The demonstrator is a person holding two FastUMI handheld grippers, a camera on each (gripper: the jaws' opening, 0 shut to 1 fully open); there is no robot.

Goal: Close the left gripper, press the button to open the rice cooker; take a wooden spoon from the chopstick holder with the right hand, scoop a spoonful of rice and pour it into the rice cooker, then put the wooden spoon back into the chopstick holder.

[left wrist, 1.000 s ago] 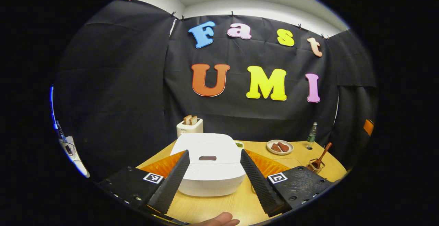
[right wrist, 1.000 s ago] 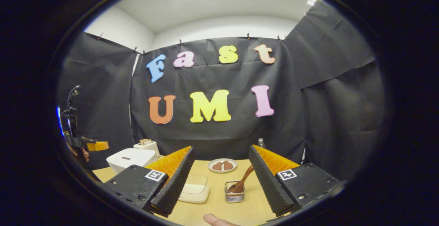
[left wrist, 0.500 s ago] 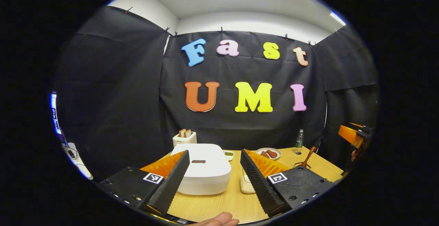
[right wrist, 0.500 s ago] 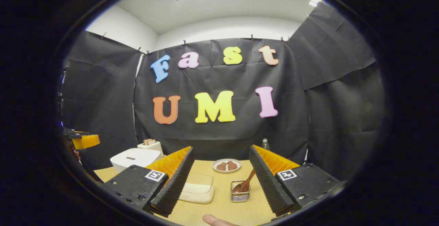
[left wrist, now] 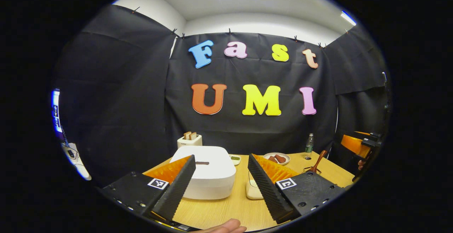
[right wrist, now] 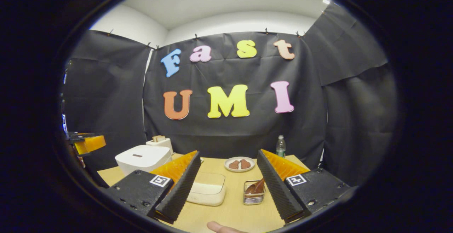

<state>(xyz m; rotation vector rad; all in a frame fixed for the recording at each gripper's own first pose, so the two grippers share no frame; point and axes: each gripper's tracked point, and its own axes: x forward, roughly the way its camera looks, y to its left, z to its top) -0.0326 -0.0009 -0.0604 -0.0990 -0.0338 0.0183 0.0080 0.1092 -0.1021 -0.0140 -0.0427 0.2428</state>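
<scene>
While both grippers hang above the near edge of the table, neither touches anything. Left gripper: jaws wide apart, nothing between them. The rice cooker sits just ahead, lid down, partly behind the left finger; its button is untouched. Versus 1.0 s ago the cooker looks smaller and lower in the left gripper view, so this gripper has pulled back and tilted up; since 0.5 s ago barely any change, cooker slid slightly left.

Right gripper: jaws wide apart, empty. The wooden spoon stands in the chopstick holder, just beside the inner face of the right finger, which hides the handle. Earlier the handle was clear of that finger and the holder nearer the middle of the gap, so the gripper has shifted left relative to it. The rice container lies by the left finger. Behind them: plate, bottle, toaster, all well apart from the grippers.

A fingertip shows at the bottom edge of the right gripper view.
</scene>
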